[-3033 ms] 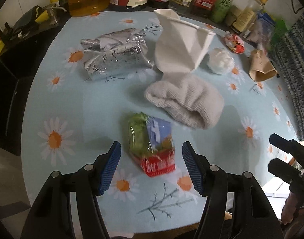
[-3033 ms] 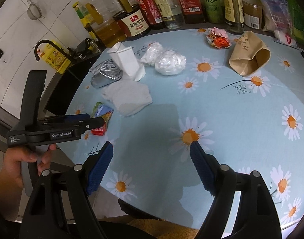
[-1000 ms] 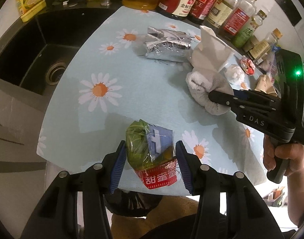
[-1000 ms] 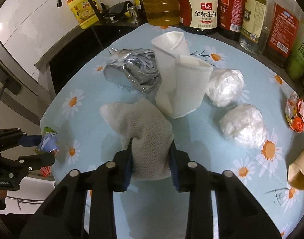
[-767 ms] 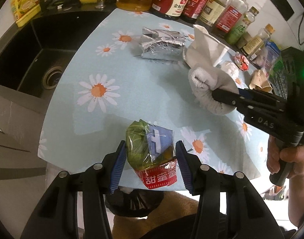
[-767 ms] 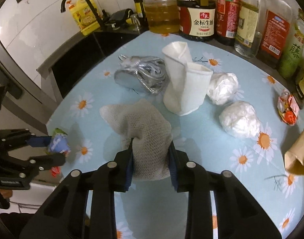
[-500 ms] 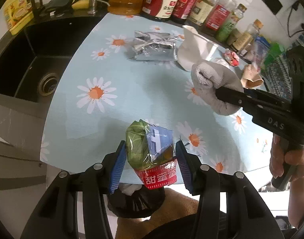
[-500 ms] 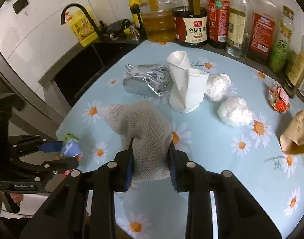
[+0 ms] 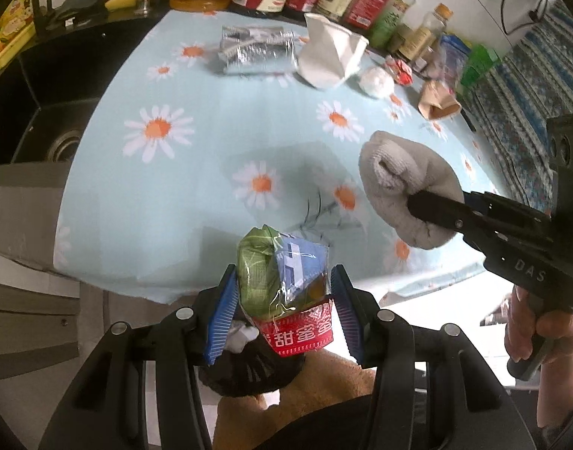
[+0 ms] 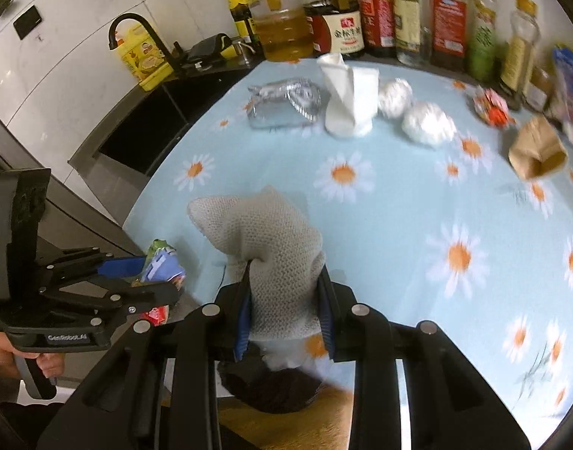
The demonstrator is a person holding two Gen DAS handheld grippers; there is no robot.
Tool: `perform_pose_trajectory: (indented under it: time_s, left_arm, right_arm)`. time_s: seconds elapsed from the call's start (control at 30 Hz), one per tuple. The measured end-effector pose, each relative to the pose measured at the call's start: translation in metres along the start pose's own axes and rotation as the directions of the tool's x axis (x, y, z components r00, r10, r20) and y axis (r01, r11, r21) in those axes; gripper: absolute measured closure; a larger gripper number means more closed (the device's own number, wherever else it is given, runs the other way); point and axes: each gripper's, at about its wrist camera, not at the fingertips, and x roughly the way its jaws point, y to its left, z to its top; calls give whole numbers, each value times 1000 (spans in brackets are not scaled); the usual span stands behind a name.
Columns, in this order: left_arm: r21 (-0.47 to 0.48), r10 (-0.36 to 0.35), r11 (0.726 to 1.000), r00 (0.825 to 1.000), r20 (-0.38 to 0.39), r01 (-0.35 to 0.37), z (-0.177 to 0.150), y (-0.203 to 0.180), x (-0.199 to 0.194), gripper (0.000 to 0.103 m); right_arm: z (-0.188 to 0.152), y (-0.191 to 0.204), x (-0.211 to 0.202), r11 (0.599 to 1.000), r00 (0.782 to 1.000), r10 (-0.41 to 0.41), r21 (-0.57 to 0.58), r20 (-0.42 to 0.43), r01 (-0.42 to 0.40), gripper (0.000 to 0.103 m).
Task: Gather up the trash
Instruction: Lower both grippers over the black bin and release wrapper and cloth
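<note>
A kitchen table [image 9: 166, 195] with a pale blue daisy-print cover, seen from two hand-held claws at its near edge.

At the left, the left claw [image 9: 282, 309] is clenched on a crumpled snack wrapper [image 9: 282, 281], green and blue with a red band of white Chinese characters. It hangs clear of the table, above a dark bin bag [image 9: 256, 367] just below the edge.

To the right, the right claw [image 10: 286, 307] grips a grey knitted cloth [image 10: 263, 240], also lifted off the table and over the same dark bag [image 10: 271, 390].

Judging by this, two pieces are picked up but not yet dropped in. Left on the far side of the table, from left to right: a crushed foil pack [image 10: 286, 107], a folded white paper carton [image 10: 348, 93], two white paper balls [image 10: 429, 123], a red and orange wrapper [image 10: 491, 107] and a brown paper cup [image 10: 536, 153] on its side.

Bottles [image 10: 447, 22] line the back edge; their labels carry Chinese characters too small to read surely. The left claw's body reads "GenRobot.AI"; the right one's reads "DAS".
</note>
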Motion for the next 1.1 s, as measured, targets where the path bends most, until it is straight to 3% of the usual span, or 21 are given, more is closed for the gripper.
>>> perform_pose_trajectory:
  time_s: [0.4, 0.77, 1.1]
  left_arm:
    - [52, -34, 998, 998, -47, 36, -45, 9, -5, 55]
    - [64, -39, 997, 992, -120, 47, -77, 12, 7, 55]
    - [67, -35, 997, 982, -188, 49, -95, 13, 17, 54]
  right_arm:
    - [-66, 24, -7, 993, 1000, -5, 115, -17, 7, 71]
    - [-113, 29, 9, 980, 996, 3, 200, -94, 16, 70]
    - [-128, 29, 16, 967, 993, 30, 253, -113, 0, 63]
